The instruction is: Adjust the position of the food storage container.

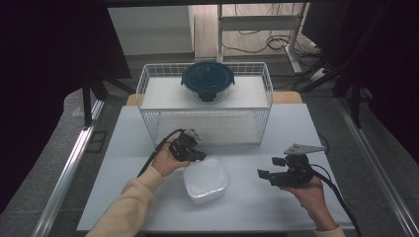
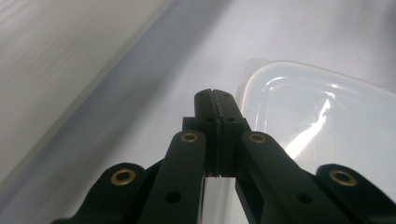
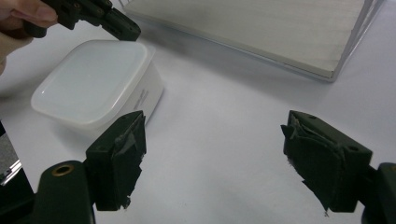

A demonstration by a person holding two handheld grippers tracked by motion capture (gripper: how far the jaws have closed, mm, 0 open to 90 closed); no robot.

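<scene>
Left gripper (image 1: 197, 154): jaws closed, empty, at the lid's corner.
Right gripper (image 1: 271, 169): jaws wide, lower right.
White container (image 1: 205, 179): lower centre of table.
Risk: closed tip may shove it away.

Dark-lidded glass bowl (image 1: 207, 80) atop wire basket (image 1: 148, 79), seemingly.

Milky white translucent container (image 1: 205, 179), dark teal lid (image 1: 207, 77) on the glass bowl, white wire basket (image 1: 148, 81), pale grey surface (image 1: 247, 202), black grippers.
</scene>
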